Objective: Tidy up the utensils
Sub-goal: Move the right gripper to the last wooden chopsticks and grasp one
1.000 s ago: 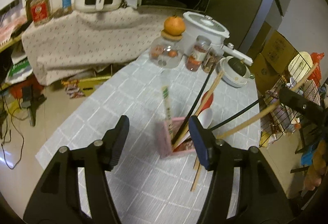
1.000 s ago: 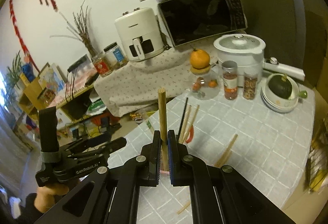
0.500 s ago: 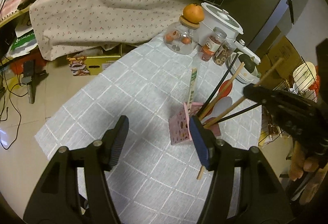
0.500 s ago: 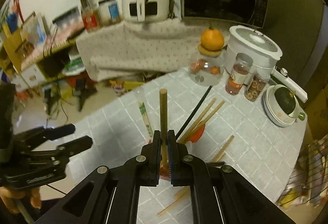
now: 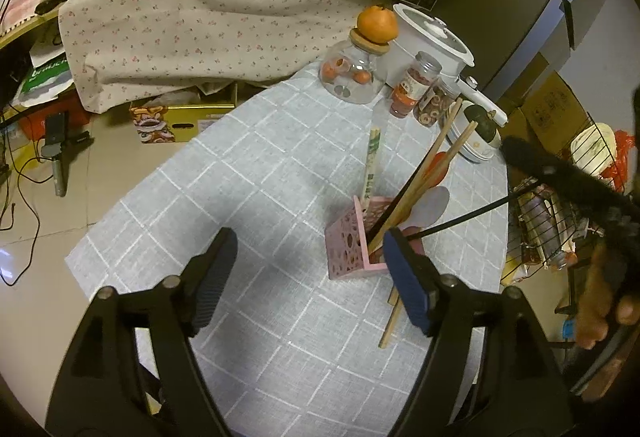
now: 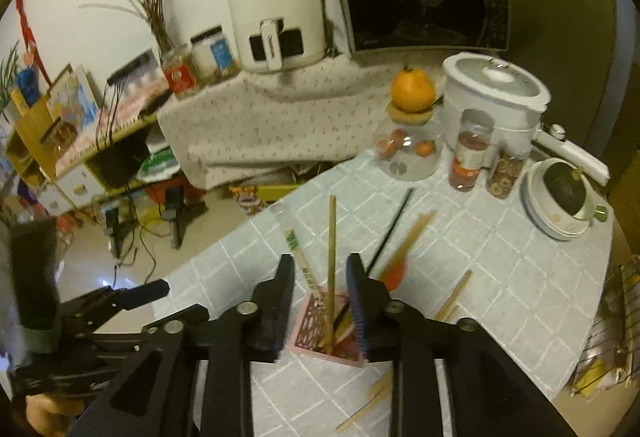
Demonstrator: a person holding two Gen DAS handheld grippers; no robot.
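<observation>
Bare tablecloth (image 5: pixel 240 197) fills the left and lower middle of the left view, open for passage. Right of centre, slanting chopsticks (image 5: pixel 424 173) fan from the pink holder (image 5: pixel 348 241); jars (image 5: pixel 412 89) crowd the upper right.

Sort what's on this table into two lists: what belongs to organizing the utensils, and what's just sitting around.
Part of the job:
- pink utensil holder
- wooden chopstick standing in it, between the right tongs, which are opening
- loose chopsticks on the tablecloth
- wrapped chopsticks

Just lying about:
- orange on a glass jar
- white cooker
- two spice jars
- stacked bowls
</observation>
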